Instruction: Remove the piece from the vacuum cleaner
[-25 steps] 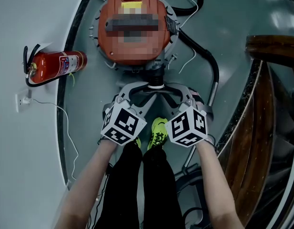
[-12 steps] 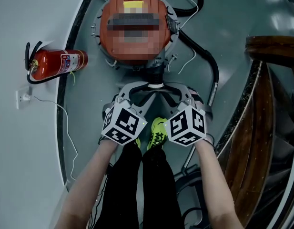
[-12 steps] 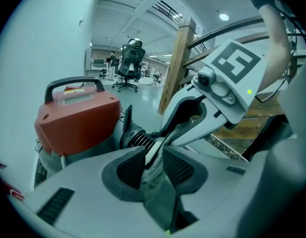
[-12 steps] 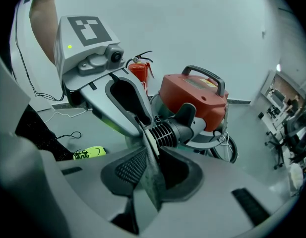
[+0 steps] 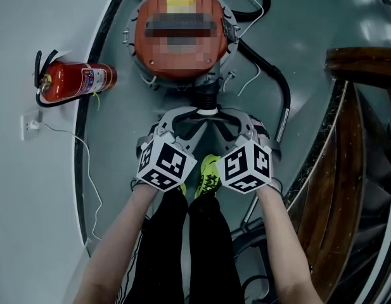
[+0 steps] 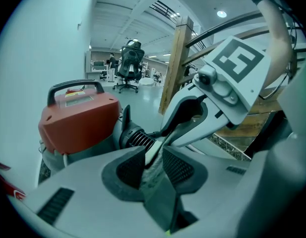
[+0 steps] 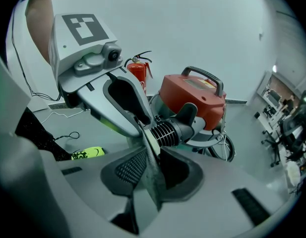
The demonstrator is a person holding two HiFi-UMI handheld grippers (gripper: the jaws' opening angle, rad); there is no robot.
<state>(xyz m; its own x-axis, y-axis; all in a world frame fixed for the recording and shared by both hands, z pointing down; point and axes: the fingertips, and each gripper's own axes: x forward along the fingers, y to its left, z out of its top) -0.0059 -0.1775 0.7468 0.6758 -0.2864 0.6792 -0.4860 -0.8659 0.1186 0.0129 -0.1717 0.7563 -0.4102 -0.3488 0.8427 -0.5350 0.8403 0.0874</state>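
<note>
The orange vacuum cleaner (image 5: 179, 43) (image 6: 78, 120) (image 7: 192, 100) stands on the floor with a black ribbed connector (image 5: 206, 98) (image 6: 135, 138) (image 7: 167, 130) at its near side. A grey hose piece with a pale collar (image 5: 208, 113) (image 6: 152, 157) (image 7: 151, 145) plugs into that connector. My left gripper (image 5: 196, 116) (image 6: 153, 161) clamps the piece from the left; its jaws have just been closing on it. From the right, my right gripper (image 5: 219, 116) (image 7: 153, 163) is shut on the same piece. Their fingertips meet just below the connector.
A red fire extinguisher (image 5: 75, 81) (image 7: 138, 71) lies left of the vacuum, near a wall socket (image 5: 29, 128) with a white cable. A black hose (image 5: 281, 90) curves to the right beside a wooden stair rail (image 5: 360, 62). Yellow shoes (image 5: 210, 173) stand under the grippers.
Both grippers stay at the connector. The whole head view has only slid a touch, with the vacuum slightly higher in the picture.
</note>
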